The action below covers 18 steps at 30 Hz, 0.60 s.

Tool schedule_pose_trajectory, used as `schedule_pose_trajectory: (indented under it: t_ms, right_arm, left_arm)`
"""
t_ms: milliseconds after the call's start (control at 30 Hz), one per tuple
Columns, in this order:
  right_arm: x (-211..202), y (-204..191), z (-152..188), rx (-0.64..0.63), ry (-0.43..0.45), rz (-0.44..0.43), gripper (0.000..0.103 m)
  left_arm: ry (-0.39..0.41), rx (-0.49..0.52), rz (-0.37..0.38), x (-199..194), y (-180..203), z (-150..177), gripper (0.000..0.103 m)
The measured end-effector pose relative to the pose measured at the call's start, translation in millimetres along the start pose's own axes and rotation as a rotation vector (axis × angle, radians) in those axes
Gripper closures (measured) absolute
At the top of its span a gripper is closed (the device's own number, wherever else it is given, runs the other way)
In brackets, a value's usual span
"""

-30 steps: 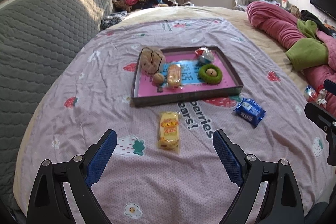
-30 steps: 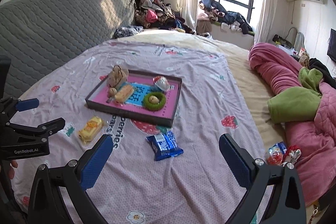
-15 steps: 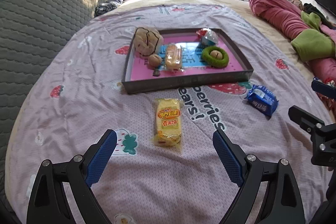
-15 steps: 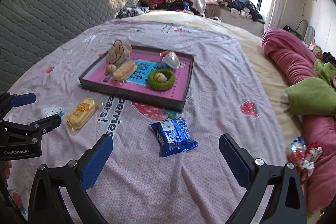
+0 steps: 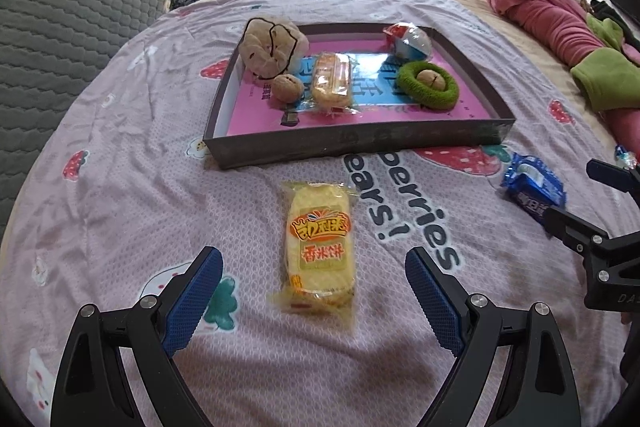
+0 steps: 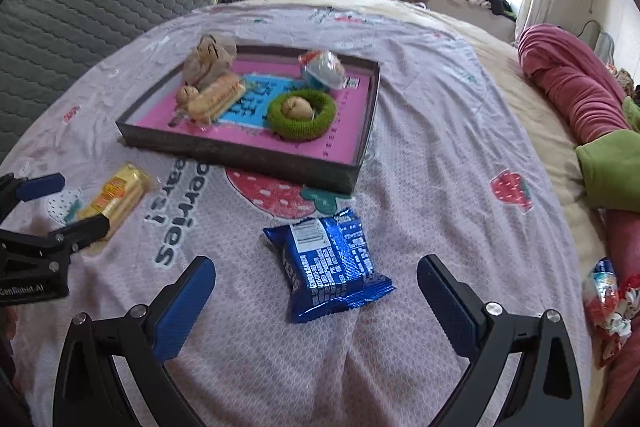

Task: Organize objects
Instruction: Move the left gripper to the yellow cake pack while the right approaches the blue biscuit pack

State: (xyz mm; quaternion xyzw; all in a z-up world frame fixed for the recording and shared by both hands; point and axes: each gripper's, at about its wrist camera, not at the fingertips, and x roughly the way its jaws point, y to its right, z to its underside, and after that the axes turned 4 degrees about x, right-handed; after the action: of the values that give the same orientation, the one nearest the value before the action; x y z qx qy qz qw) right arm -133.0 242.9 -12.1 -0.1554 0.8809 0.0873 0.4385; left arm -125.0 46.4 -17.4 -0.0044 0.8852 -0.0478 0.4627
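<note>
A dark-walled tray (image 5: 360, 143) with a pink floor lies on the bed; in the right wrist view the tray (image 6: 240, 151) holds a plush toy, two walnuts, a wrapped cake, a green ring and a red-white-blue packet. A yellow wrapped cake (image 5: 320, 247) lies on the sheet in front of it, just ahead of my open left gripper (image 5: 314, 267) and between its fingers' lines. A blue biscuit packet (image 6: 330, 265) lies right before my open right gripper (image 6: 316, 273). Neither gripper touches anything.
A grey quilted headboard (image 5: 72, 11) rises on the left. A pink and green blanket roll (image 6: 576, 95) lies along the right side. A small pile of wrapped sweets (image 6: 608, 299) sits at the right edge of the bed. Clothes are heaped by the window.
Both grippers have come down and forward toward the bed; the yellow cake and the blue packet now look much larger and closer. The jaws have stayed wide.
</note>
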Motion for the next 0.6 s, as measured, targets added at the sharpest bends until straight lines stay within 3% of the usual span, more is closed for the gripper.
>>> schedule_pose_trajectory:
  t_ms: [600]
  right_arm:
    - [37.0, 7.0, 0.3, 0.015, -0.070, 0.002, 0.001]
  left_arm:
    - [-0.034, -0.015, 0.038, 29.6, -4.6, -1.7, 0.010]
